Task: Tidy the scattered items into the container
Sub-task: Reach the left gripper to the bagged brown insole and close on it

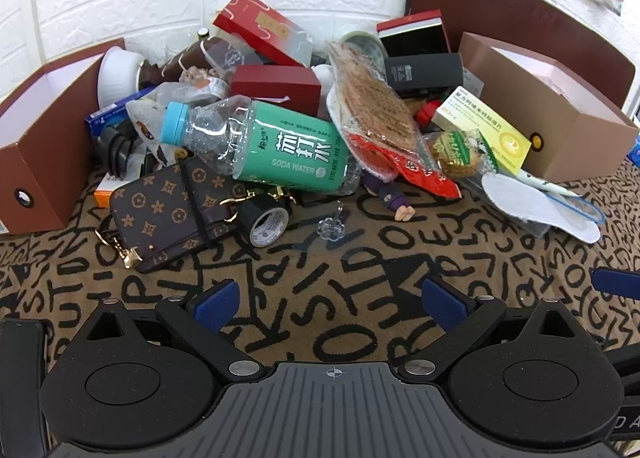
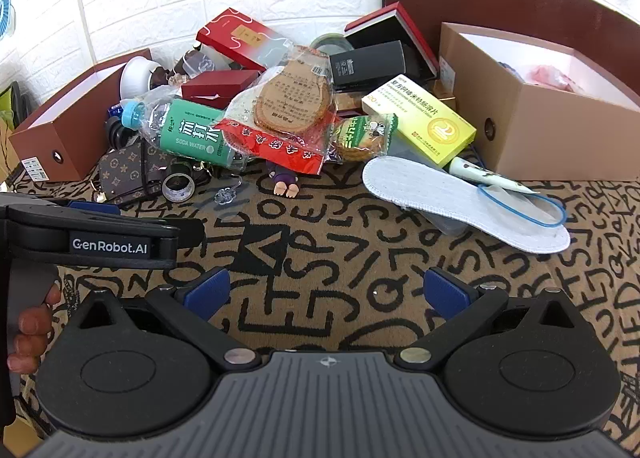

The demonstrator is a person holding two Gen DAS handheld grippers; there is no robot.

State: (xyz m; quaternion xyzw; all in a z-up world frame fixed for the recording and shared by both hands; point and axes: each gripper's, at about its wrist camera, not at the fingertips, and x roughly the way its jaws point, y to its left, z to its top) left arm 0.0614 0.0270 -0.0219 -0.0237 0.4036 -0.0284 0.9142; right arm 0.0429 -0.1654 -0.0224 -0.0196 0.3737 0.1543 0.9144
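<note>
A pile of items lies on the patterned cloth between two brown boxes. It holds a green soda water bottle (image 1: pixel 276 146) (image 2: pixel 192 134), a brown monogram pouch (image 1: pixel 168 214), a black tape roll (image 1: pixel 266 220), a bag of crackers (image 1: pixel 380 114) (image 2: pixel 292 102), a yellow medicine box (image 1: pixel 484 130) (image 2: pixel 424 124) and a white insole (image 1: pixel 536 202) (image 2: pixel 460 202). My left gripper (image 1: pixel 328 300) is open and empty, short of the pile. My right gripper (image 2: pixel 326 292) is open and empty, also short of it.
One brown box (image 1: pixel 48 162) (image 2: pixel 68 138) stands at the left, another (image 1: pixel 560 114) (image 2: pixel 552 130) at the right with pink stuff inside. A white brick wall is behind. A dark board (image 2: pixel 500 6) leans at the back right. The left gripper body (image 2: pixel 92 234) shows in the right view.
</note>
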